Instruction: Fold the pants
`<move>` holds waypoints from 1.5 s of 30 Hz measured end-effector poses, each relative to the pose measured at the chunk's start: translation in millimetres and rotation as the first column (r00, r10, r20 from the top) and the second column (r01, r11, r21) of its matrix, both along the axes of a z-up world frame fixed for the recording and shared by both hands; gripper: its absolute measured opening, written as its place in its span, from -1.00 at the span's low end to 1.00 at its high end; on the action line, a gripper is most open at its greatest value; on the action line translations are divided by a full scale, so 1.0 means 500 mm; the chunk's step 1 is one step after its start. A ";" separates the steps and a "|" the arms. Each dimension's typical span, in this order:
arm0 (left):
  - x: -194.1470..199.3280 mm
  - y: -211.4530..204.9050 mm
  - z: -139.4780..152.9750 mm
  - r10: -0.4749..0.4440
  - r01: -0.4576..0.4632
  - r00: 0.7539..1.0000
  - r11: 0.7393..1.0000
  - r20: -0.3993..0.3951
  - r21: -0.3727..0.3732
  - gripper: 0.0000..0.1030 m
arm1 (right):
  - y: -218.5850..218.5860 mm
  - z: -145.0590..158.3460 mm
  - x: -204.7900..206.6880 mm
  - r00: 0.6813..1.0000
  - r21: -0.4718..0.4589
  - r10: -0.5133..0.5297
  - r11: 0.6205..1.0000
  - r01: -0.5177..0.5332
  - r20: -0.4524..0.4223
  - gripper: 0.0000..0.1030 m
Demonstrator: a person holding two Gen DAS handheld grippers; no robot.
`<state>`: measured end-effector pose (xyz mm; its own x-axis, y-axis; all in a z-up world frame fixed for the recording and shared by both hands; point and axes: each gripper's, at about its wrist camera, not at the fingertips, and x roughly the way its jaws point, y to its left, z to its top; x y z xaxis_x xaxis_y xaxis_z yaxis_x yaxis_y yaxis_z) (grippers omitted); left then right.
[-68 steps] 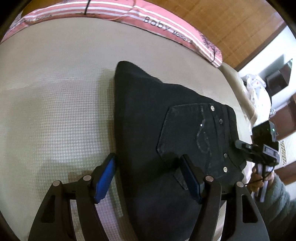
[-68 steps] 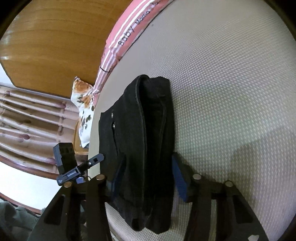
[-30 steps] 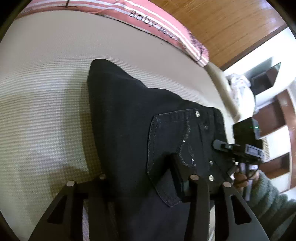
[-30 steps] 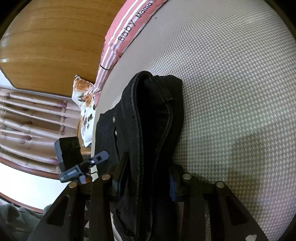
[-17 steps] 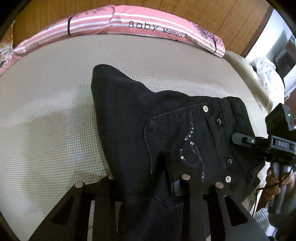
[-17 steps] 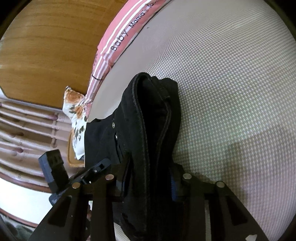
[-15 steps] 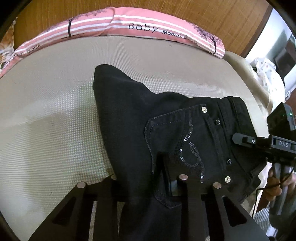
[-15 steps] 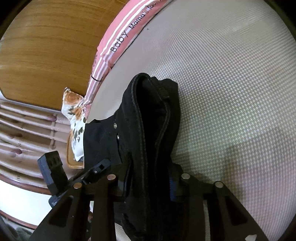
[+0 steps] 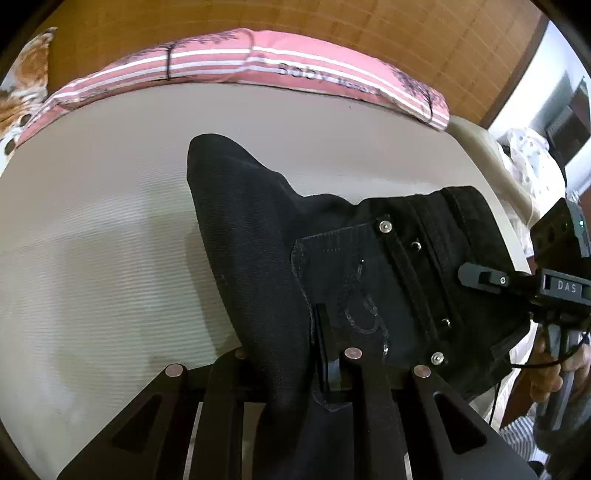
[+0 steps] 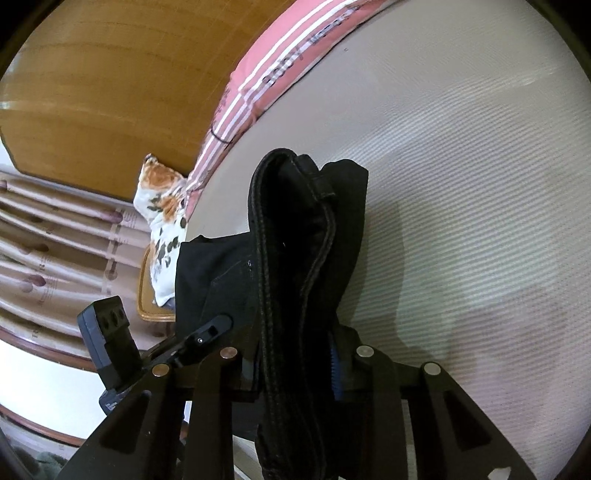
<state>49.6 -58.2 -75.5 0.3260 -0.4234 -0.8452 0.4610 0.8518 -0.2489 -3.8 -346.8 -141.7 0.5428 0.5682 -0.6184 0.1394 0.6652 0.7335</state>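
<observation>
Black pants [image 9: 258, 240] lie folded on a beige bed [image 9: 92, 240], back pocket with rivets facing up and waistband to the right. My left gripper [image 9: 280, 354] is closing on a fold of the leg beside the pocket, and its pads press the cloth. In the right wrist view the thick waistband of the pants [image 10: 295, 229] rises between the fingers of my right gripper [image 10: 295, 354], which is shut on it. The right gripper [image 9: 517, 284] also shows at the waistband's edge in the left wrist view, with a hand [image 9: 554, 365] holding it.
A pink striped pillow [image 9: 258, 62] lies along the head of the bed under a wooden headboard [image 9: 332, 29]. A floral pillow [image 10: 162, 206] sits at the bed's corner. The bed's edge runs close behind the waistband.
The left jaws have come together on the pants cloth. Both grippers have risen a little and drawn the held edges up, and the left view has tilted towards the headboard.
</observation>
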 end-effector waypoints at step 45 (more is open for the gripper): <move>0.304 0.114 -0.066 0.172 -0.181 0.980 0.979 0.102 0.095 0.13 | 0.070 -0.016 0.301 1.000 -0.350 0.013 0.937 -0.006 0.019 0.13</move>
<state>201.5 -1.4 -108.6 0.4666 -0.2642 -0.8441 0.3180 0.9406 -0.1187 146.7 -311.7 -149.7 0.5533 0.3234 -0.7676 0.1190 0.8814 0.4572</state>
